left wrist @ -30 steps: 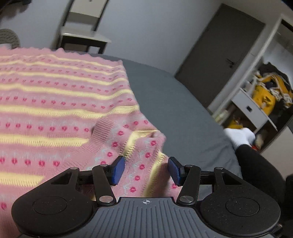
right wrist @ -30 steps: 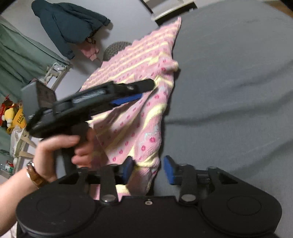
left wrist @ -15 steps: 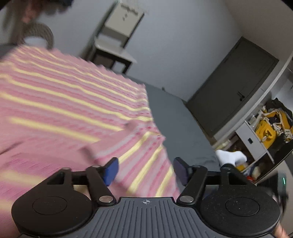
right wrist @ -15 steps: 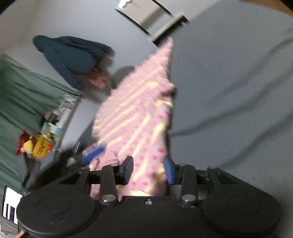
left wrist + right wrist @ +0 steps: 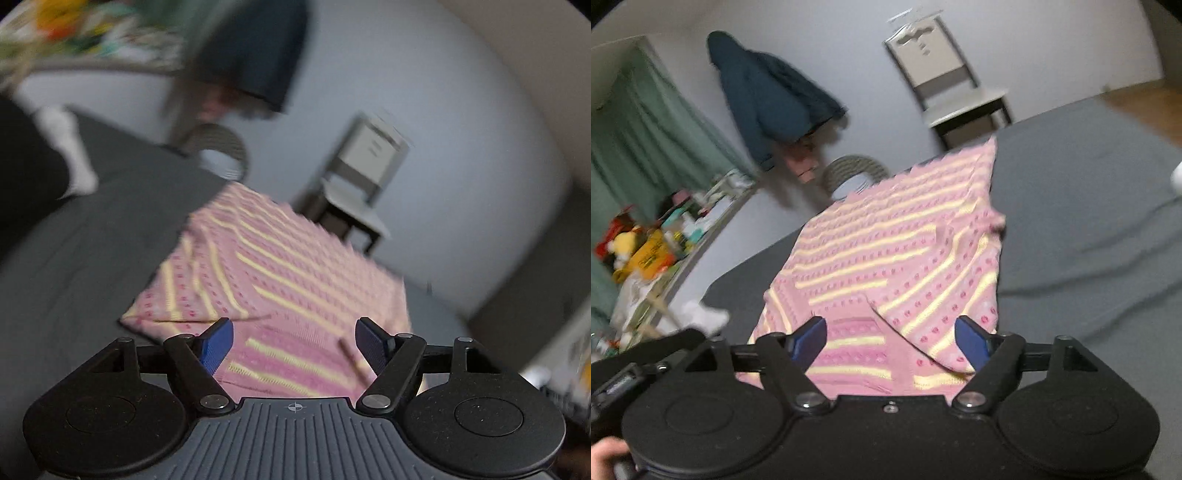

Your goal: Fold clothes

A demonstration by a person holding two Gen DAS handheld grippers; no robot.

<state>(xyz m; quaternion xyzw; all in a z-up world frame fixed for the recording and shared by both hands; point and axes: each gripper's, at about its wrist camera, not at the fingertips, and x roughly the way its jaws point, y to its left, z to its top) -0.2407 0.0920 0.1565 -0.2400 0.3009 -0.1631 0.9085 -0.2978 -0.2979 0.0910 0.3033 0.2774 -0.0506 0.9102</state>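
A pink knitted sweater (image 5: 280,280) with yellow stripes and red dots lies on the grey bed (image 5: 74,258), both sleeves folded in over its body. In the right wrist view the same sweater (image 5: 894,258) stretches away from me, its right sleeve lying diagonally across it. My left gripper (image 5: 294,345) is open above the near end of the sweater, nothing between its blue pads. My right gripper (image 5: 891,341) is open too, wide, over the sweater's near edge. The left view is blurred by motion.
A chair (image 5: 956,85) stands against the wall beyond the bed. A dark jacket (image 5: 772,99) hangs on the wall, with a woven basket (image 5: 855,173) below it. Cluttered shelves (image 5: 653,251) are at the left. The other gripper's body (image 5: 639,365) and a white sock (image 5: 709,317) show at lower left.
Both grippers let go of the sleeve and pulled back from the sweater. The left view swung round fast, from the door side to the chair wall. The right jaws opened wider.
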